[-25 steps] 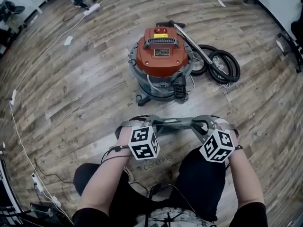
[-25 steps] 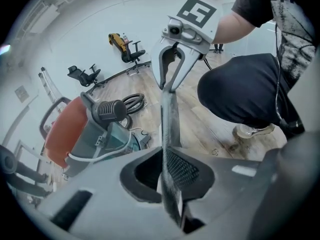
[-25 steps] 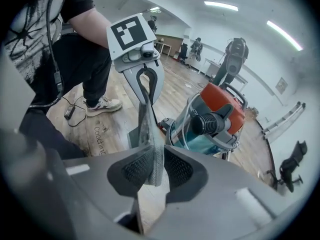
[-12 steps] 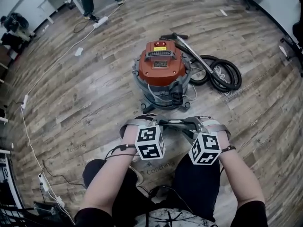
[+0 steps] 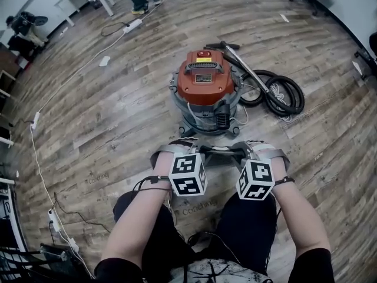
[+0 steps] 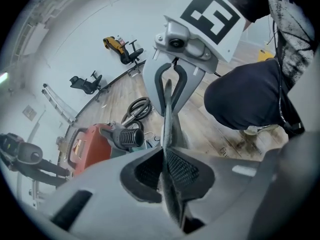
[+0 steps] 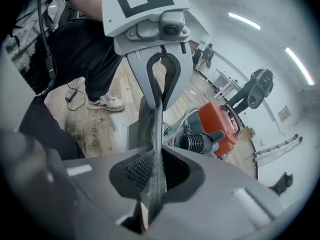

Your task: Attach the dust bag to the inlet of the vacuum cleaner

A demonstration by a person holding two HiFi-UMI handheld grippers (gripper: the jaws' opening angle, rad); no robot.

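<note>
Between left gripper [image 6: 165,170] and right gripper [image 7: 152,178], with vacuum cleaner [image 5: 206,82] ahead of both: noted dust bag [image 5: 221,152] stretched across, one edge clamped in left jaws, other edge nipped by right jaws, just closed.

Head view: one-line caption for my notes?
Left gripper holds the dust bag, right gripper has just closed its jaws on it, near the vacuum cleaner.

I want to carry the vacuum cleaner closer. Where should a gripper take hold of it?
Probably the grey carry handle across the orange lid, from straight above: it looks like a raised, upward-facing bar slim enough for jaws, while the drum is wide and round.
</note>
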